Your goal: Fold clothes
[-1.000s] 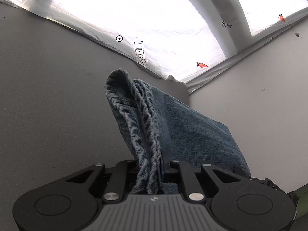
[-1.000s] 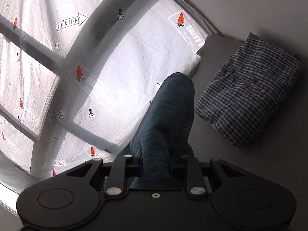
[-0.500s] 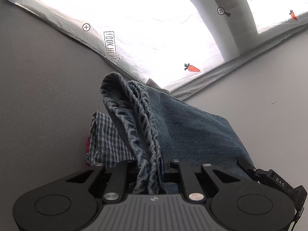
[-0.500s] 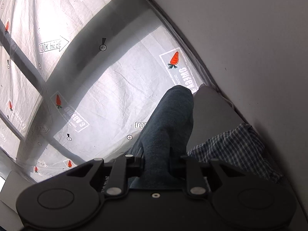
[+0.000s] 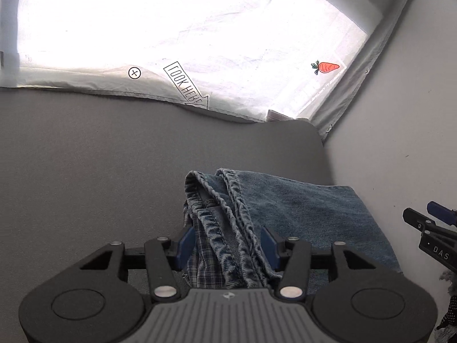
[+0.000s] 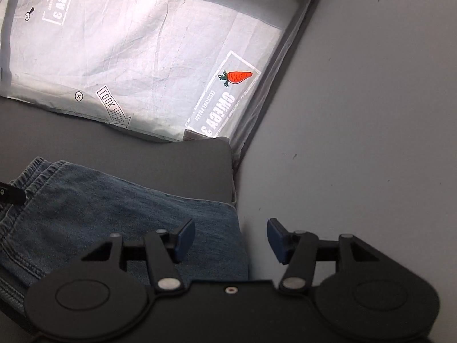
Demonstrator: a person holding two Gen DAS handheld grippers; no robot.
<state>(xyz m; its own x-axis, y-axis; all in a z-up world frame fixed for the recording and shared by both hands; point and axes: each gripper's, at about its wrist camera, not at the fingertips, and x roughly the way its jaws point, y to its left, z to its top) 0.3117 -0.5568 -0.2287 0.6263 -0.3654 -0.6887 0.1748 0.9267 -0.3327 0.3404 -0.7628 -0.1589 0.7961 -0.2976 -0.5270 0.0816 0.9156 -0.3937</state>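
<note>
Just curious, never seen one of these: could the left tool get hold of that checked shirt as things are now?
Probably not cleanly. The folded jeans lie on top of the checked shirt, and their seamed edge sits between the left tool's opening pads, so only a strip of shirt shows beneath.

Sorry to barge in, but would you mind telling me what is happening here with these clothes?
A person with a handheld tool in each hand is stacking folded laundry. The folded jeans lie on a checked shirt on the grey pad. Both tools are letting go: the left tool is opening with the jeans' hem between its fingers, and the right tool is opening at the jeans' edge, gripping nothing.
</note>
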